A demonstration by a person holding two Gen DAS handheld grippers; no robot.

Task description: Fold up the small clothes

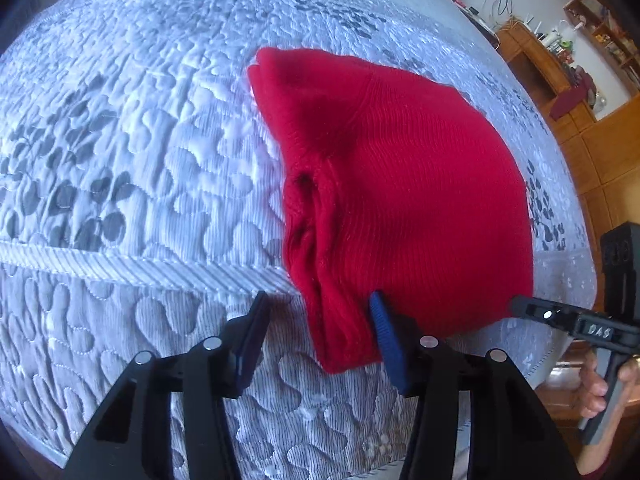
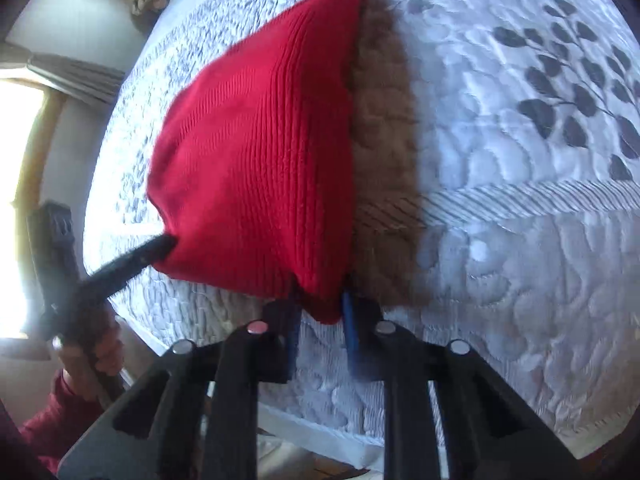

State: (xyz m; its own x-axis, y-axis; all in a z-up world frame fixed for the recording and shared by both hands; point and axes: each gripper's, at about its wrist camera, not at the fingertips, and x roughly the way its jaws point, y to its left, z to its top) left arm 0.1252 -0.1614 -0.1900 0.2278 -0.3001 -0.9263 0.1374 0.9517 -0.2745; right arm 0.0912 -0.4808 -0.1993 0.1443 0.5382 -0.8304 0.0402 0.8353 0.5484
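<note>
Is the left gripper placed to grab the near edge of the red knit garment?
Probably yes: the left gripper stands open astride the bunched corner of the red knit garment, nothing between them.

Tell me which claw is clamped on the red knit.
The right claw: its fingers are closed tight on the near corner of the red knit. The left claw stands open, with the knit's edge loose between its fingers.
</note>
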